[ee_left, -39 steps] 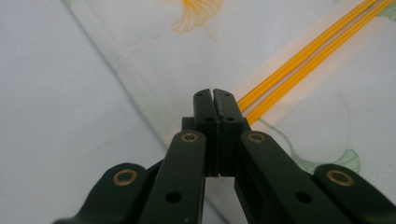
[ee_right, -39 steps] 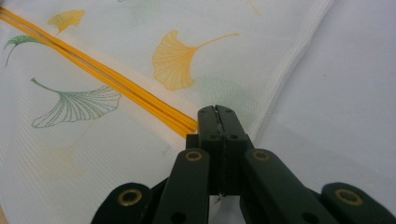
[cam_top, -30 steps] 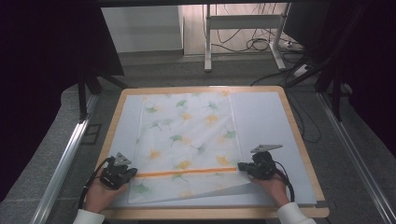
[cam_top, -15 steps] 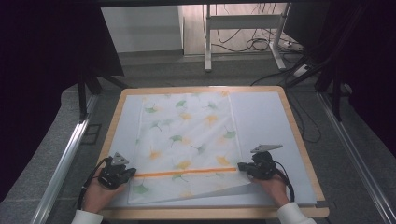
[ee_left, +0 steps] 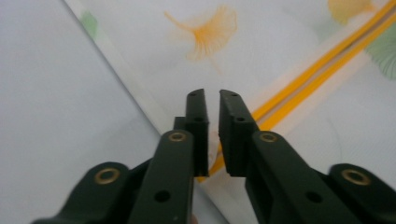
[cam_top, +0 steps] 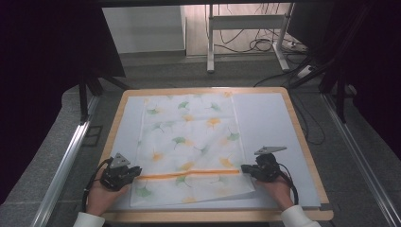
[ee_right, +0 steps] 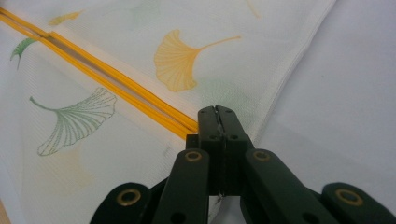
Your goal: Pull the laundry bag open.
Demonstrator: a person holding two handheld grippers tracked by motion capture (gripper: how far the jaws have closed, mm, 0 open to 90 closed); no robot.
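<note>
A thin, matt woven cloth (cam_top: 189, 142), white with printed orange and green ginkgo leaves, lies on a smooth, pale matt sheet (cam_top: 265, 123) covering the worktop (cam_top: 302, 142), whose rim is light, plain wood. In the right gripper view the cloth's fine weave shows as a faint grain, and its orange band (ee_right: 116, 93) looks like flat stitched tape. The left hand-held gripper (ee_left: 212, 100) and the right hand-held gripper (ee_right: 216, 112) are black, matt plastic with small brass-coloured metal rivets. Each carries a dull grey plate (cam_top: 270, 150) on top. Beside the worktop runs a brushed, silvery metal rail (cam_top: 66, 165) over rough grey flooring (cam_top: 42, 156).
</note>
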